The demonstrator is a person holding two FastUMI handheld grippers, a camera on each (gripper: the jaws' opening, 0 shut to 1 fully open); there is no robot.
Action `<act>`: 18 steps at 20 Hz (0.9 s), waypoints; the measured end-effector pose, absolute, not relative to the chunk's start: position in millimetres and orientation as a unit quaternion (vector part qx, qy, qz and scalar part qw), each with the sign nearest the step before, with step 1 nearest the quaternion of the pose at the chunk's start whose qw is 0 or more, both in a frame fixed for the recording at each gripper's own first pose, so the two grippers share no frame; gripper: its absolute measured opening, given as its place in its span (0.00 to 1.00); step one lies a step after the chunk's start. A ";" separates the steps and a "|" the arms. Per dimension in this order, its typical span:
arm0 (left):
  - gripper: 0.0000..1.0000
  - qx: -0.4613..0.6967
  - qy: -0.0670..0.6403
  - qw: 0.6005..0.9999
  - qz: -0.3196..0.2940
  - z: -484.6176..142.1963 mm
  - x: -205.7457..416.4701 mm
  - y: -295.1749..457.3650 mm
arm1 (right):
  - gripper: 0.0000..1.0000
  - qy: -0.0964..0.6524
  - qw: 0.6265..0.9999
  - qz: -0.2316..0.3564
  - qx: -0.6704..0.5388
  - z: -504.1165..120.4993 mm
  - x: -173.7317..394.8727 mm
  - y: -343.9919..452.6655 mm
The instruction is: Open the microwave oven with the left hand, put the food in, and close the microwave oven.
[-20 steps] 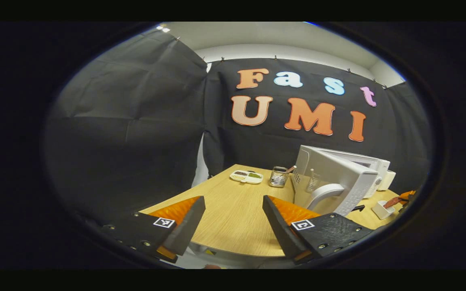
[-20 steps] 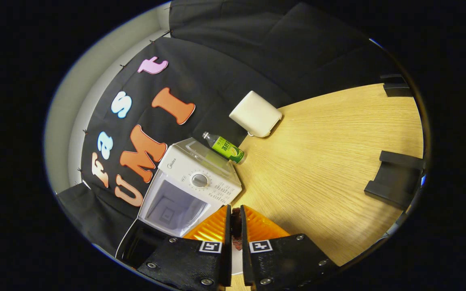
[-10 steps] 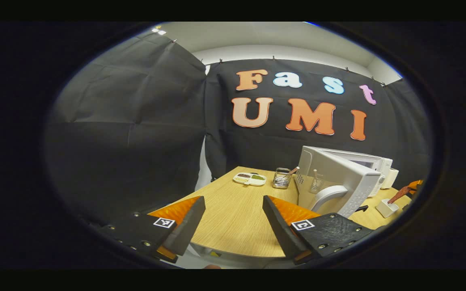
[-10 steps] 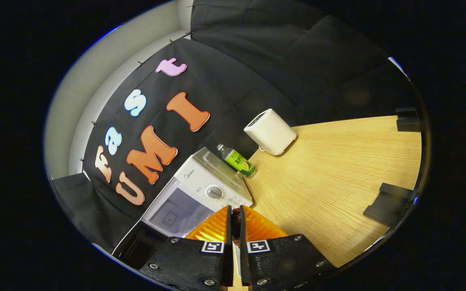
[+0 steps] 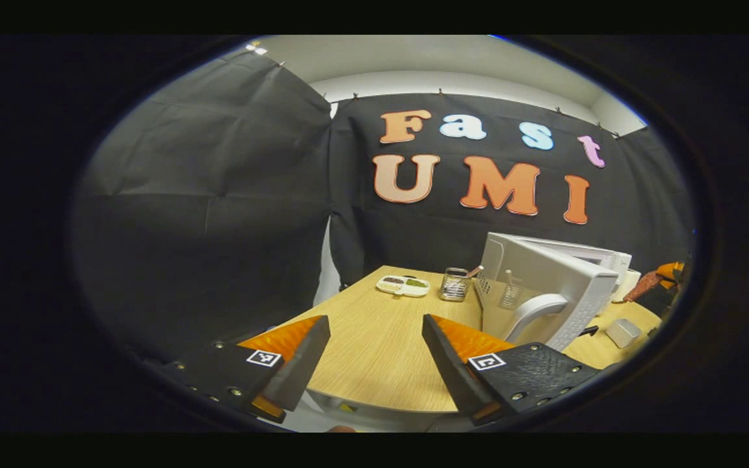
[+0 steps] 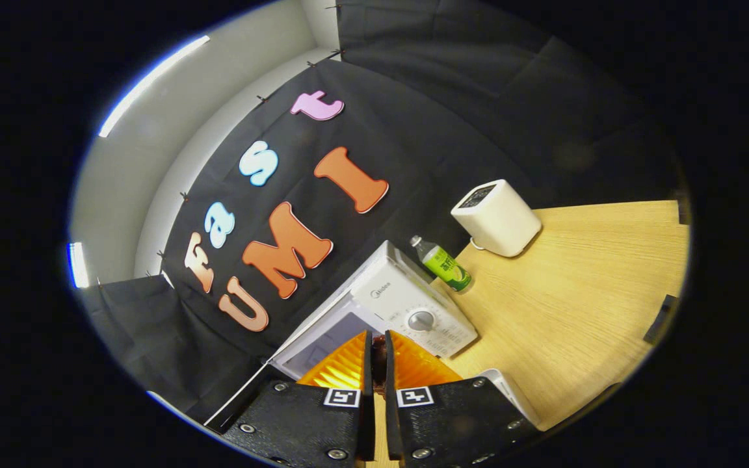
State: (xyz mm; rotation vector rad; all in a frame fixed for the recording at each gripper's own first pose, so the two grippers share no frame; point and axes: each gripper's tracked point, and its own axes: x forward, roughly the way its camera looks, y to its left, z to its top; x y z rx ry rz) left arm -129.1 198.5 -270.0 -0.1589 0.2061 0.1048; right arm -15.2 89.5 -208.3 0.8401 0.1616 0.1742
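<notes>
The white microwave [image 5: 560, 276] stands on the right of the wooden table [image 5: 374, 364], its door [image 5: 547, 289] with a curved handle swung open towards me. My left gripper [image 5: 374, 325] hangs open over the near table edge, left of the door, holding nothing. In the right gripper view, the right gripper [image 6: 378, 338] is shut on a dark red-brown piece of food [image 6: 379, 370], in front of the microwave's control panel [image 6: 423, 318] and open cavity [image 6: 326, 338]. In the left gripper view that gripper and its food [image 5: 647, 285] sit at the far right, above a small white holder [image 5: 621, 331].
A white divided dish [image 5: 404, 285] and a wire cup [image 5: 456, 284] with a utensil stand at the table's back. Right of the microwave are a green bottle [image 6: 446, 266] and a white box-shaped appliance [image 6: 498, 218]. The white holder [image 6: 511, 396] lies below the right fingers.
The right gripper has lifted the food out of the white holder and risen to the microwave's height, its view tilting upwards. The left gripper has hardly moved and stays open.
</notes>
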 end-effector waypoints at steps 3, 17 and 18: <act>0.88 -0.084 0.105 0.990 0.050 -274.5 -128.7 200.4 | 0.06 0.076 0.903 0.108 0.409 -195.4 -4.3 120.8; 0.88 -0.068 0.096 0.993 0.026 -275.5 -91.7 208.2 | 0.06 0.093 0.898 0.119 0.413 -222.0 82.5 254.6; 0.88 -0.069 0.096 0.993 0.026 -275.9 -89.5 209.5 | 0.06 0.093 0.899 0.117 0.412 -224.9 89.9 262.4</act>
